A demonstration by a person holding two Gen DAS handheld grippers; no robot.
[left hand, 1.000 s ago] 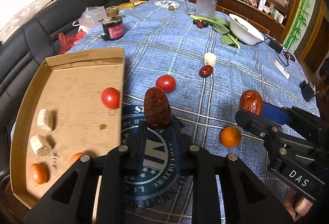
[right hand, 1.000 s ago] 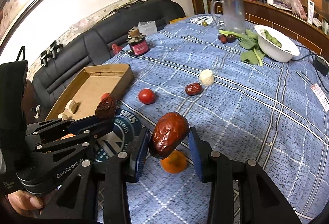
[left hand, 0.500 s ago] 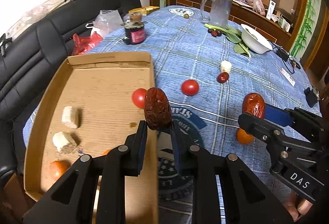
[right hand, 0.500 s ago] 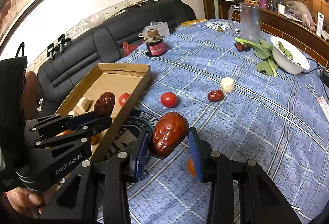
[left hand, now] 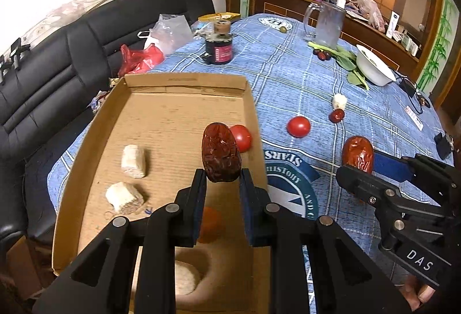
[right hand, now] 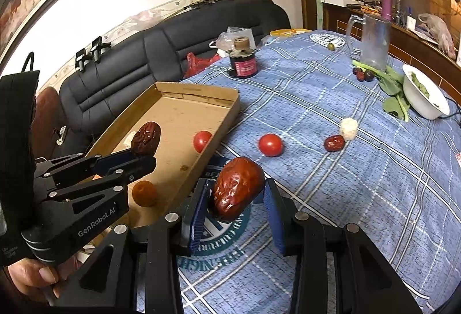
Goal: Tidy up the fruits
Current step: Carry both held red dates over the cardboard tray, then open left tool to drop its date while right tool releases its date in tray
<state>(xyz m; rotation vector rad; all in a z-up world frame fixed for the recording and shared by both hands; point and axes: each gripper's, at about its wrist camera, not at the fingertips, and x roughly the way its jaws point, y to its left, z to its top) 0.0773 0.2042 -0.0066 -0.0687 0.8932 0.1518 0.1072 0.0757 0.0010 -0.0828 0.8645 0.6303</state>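
Left gripper (left hand: 221,184): clenched on a dark date (left hand: 220,157), which stands upright between the blue pads; it hangs above the box (left hand: 173,112), over the right part of the floor.
Left gripper, other view: in the right wrist view it (right hand: 144,154) reaches in from the left, its date (right hand: 146,138) sticking up past the fingertips over the box (right hand: 184,112).
Right gripper (right hand: 236,198): grasping a red date (right hand: 236,189), tilted, its upper end leaning right; it hangs over the round emblem on the cloth (right hand: 360,169), just outside the box's right wall.
Right gripper, other view: in the left wrist view it (left hand: 358,167) comes in from the right with the red date (left hand: 358,154) at its tip, well apart from the left gripper.
Box contents: a tomato (left hand: 241,138) by the right wall, just behind the dark date; two pale chunks (left hand: 133,161) on the left, one nearer than the other; an orange fruit (left hand: 209,224) partly hidden behind the left fingers; another pale piece at the near end.
On the cloth: a second tomato (left hand: 298,126) right of the box; farther right a small date (left hand: 336,116) touching a white lump (left hand: 339,101).
Far end: a jar (left hand: 219,50), a glass mug (left hand: 328,22), green leaves with two dark fruits, and a white bowl (left hand: 374,69).
Behind: a black sofa (left hand: 57,69) left of the table.
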